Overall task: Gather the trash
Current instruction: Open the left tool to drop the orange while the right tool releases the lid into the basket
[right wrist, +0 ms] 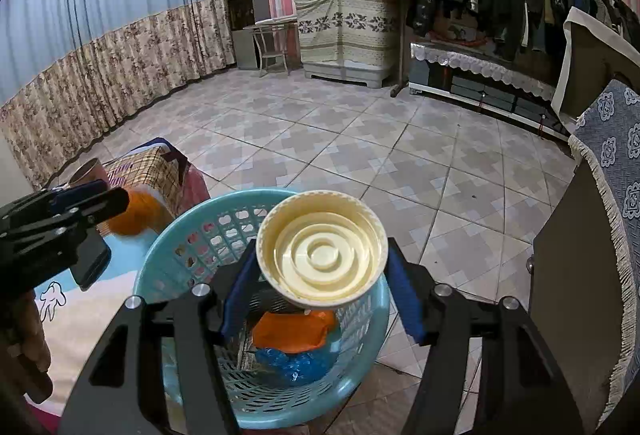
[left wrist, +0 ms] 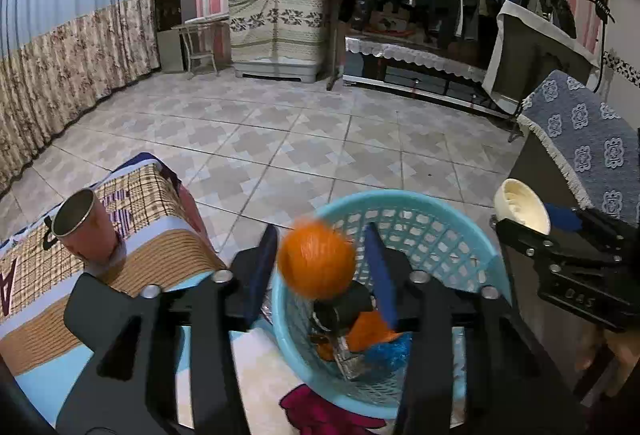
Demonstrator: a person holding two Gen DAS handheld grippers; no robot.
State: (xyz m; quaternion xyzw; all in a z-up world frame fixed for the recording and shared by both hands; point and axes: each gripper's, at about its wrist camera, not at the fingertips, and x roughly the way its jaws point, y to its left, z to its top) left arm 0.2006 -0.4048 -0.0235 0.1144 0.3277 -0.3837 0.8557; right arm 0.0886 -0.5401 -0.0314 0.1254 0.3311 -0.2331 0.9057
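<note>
**A:** What have I got in each gripper?

**B:** My left gripper (left wrist: 320, 271) is spread wide; the blurred round orange ball (left wrist: 316, 259) sits loose between its jaws, touching neither, right above the light-blue perforated plastic basket (left wrist: 480, 247). My right gripper (right wrist: 320, 275) appears to pinch the cream ribbed plastic lid (right wrist: 322, 255), also over the basket.

**A:** Which goes first?

**B:** The ball, I'd say. It looks already dropping straight down onto the orange and blue wrappers below.

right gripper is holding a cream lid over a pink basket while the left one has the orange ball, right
Almost. The basket is light blue, not pink, as the right wrist view shows. The right gripper does hold the cream lid over it, and the left gripper has the orange ball.
</note>
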